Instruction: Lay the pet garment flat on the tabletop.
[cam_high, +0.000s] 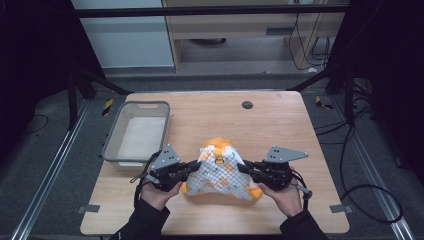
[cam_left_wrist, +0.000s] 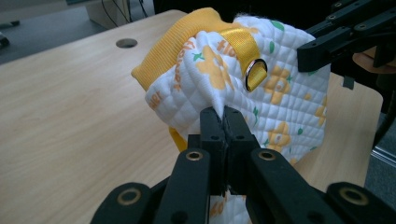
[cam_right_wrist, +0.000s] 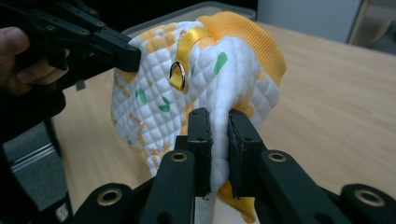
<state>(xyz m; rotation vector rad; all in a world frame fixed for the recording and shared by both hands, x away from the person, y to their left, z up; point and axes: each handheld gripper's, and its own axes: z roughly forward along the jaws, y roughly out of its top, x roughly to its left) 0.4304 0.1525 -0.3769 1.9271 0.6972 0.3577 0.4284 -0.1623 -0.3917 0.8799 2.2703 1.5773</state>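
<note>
The left tool (cam_high: 192, 166) is pinching a fold of the quilted garment (cam_high: 220, 172) between its nearly closed jaws, and in the left gripper view (cam_left_wrist: 225, 114) the white padded cloth is bunching up right at the tips. The right tool (cam_high: 243, 167) is gripping the opposite edge, its jaws standing a little apart with a thick wad of the same cloth squeezed between them, as the right gripper view (cam_right_wrist: 218, 119) is showing. The garment, white with orange flowers, green leaves and an orange ribbed trim, is hanging stretched between the two tools near the front middle of the wooden surface (cam_high: 280, 120), with its lower edge close to the wood. A yellow strap with a metal ring (cam_left_wrist: 254, 73) is lying across its top. A grey bin (cam_high: 116, 145) is sitting at the left edge of the surface, behind the left hand (cam_high: 156, 194). The right hand (cam_high: 285, 196) is holding its tool at about the same level.
</note>
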